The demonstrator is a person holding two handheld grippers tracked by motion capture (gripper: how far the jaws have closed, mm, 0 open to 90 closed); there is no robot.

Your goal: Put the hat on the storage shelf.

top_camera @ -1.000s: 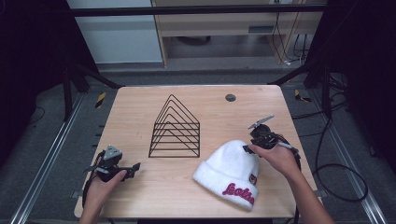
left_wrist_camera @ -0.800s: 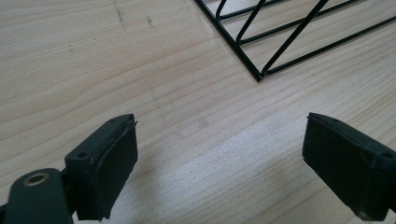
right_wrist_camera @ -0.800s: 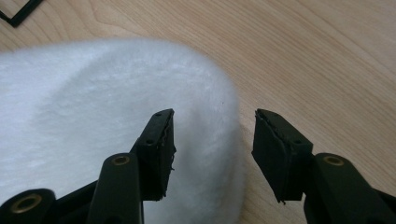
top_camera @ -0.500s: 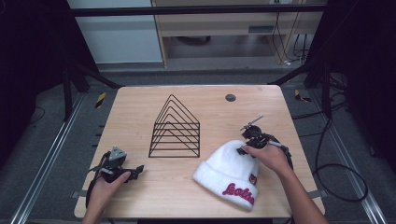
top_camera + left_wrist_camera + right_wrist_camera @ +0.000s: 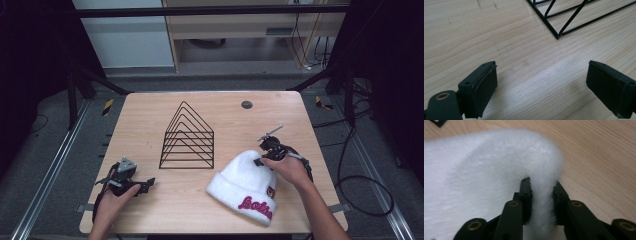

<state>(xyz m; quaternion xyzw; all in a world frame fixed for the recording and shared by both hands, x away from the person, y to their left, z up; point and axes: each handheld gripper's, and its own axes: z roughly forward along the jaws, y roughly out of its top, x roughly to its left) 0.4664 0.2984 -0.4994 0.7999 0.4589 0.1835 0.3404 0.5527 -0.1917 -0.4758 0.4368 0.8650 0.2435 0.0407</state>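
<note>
A: Where is the white hat [image 5: 248, 186] now?

B: It lies flat on the tabletop [image 5: 150, 115], near the front edge and toward the right front corner. Its rounded top points to the middle of the tabletop, and the folded cuff with red letters lies closest to the front edge.

A: And the right hand-held gripper [image 5: 264, 155]?

B: It is at the top of the hat, on the side facing the right edge. In the right gripper view its jaws have just been closing, and now they pinch a fold of the white fluffy fabric [image 5: 541, 205] between the pads, so it is clamped on the hat. The hat is soft, and the fold stands up between the two black jaws.

A: What does the left hand-held gripper [image 5: 145, 184] do?

B: It rests low at the left front corner, well apart from the hat. Its jaws stand wide apart, with only bare wood between them.

A: Is there something else?

B: Yes, a black wire rack [image 5: 187, 137] stands in the middle of the tabletop, just behind the hat. A small dark round thing [image 5: 246, 104] lies near the far edge.
</note>
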